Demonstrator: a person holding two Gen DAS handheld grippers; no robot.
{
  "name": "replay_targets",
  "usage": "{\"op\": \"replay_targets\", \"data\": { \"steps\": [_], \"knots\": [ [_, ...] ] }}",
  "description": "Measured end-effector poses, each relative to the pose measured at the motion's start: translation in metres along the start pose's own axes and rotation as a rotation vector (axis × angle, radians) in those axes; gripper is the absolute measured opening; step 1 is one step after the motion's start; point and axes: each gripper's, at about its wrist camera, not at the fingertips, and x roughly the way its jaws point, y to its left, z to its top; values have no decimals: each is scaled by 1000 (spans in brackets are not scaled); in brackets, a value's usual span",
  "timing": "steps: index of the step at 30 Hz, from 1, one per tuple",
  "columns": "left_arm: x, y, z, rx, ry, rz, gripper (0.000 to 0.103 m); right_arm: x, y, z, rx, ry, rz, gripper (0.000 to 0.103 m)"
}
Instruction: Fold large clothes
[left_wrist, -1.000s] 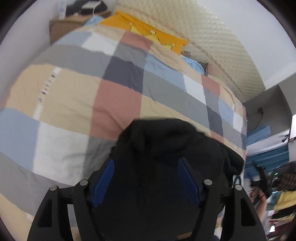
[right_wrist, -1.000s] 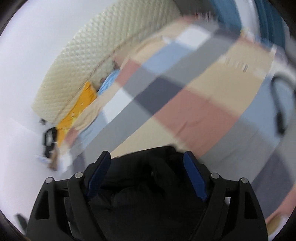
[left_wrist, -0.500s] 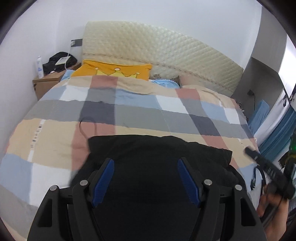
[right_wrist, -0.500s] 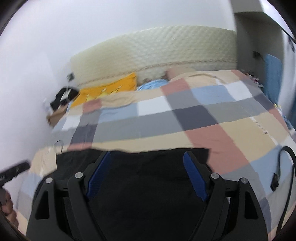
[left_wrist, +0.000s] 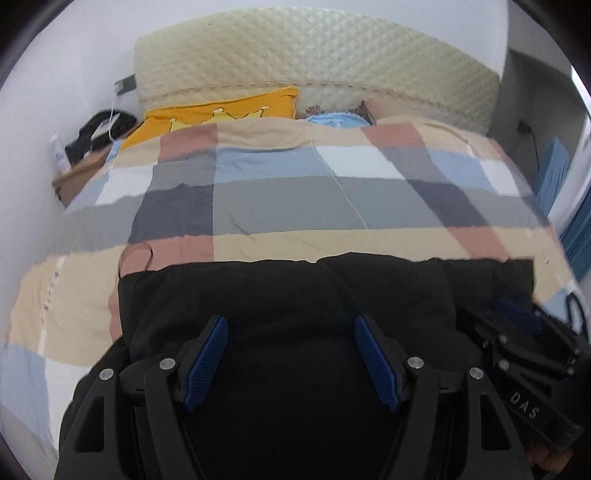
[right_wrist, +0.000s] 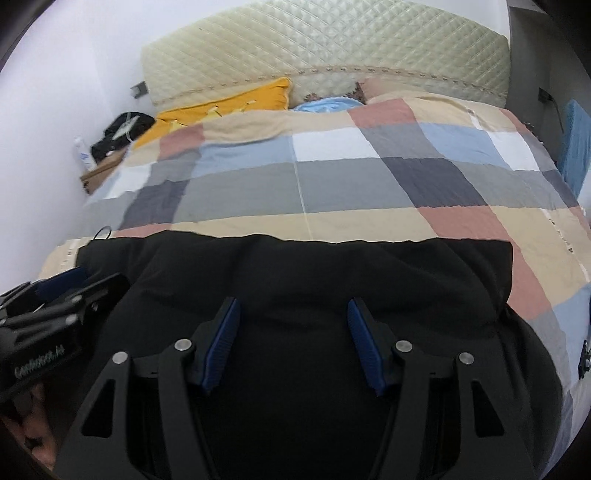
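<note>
A large black garment (left_wrist: 295, 291) lies spread across the near end of a bed with a checked quilt (left_wrist: 280, 206); its far edge runs straight across. It also shows in the right wrist view (right_wrist: 295, 273). My left gripper (left_wrist: 291, 332) is open, its blue-padded fingers wide apart over the black cloth. My right gripper (right_wrist: 293, 317) is open the same way over the cloth. Each gripper shows in the other's view: the right one at the right edge (left_wrist: 517, 332), the left one at the left edge (right_wrist: 55, 295). Whether the fingers touch the cloth is unclear.
A quilted cream headboard (left_wrist: 314, 62) stands at the far end with a yellow pillow (left_wrist: 221, 110) and a light blue pillow (left_wrist: 332, 119). A bedside stand with a black bag (right_wrist: 122, 129) is at far left. A black cable (right_wrist: 583, 354) lies at the quilt's right edge.
The black garment went from a bunched heap in front of the grippers to a flat spread with a straight far edge. Both views levelled out toward the headboard, and the grippers now sit side by side.
</note>
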Motion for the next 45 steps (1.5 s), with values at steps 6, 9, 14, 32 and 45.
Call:
{"op": "replay_targets", "data": {
  "steps": [6, 9, 14, 32, 45],
  "knots": [
    [23, 1, -3, -7, -6, -14, 71, 30, 0, -1, 4, 21, -17, 63],
    [32, 0, -6, 1, -17, -14, 72, 42, -2, -5, 17, 23, -17, 64],
    [41, -4, -13, 4, -43, -6, 72, 51, 1, -14, 1, -8, -34, 64],
    [-41, 59, -33, 5, -143, -5, 72, -24, -21, -24, -38, -77, 20, 65],
    [-19, 83, -62, -52, -100, -49, 72, -23, -61, -48, -22, -102, -25, 65]
  ]
}}
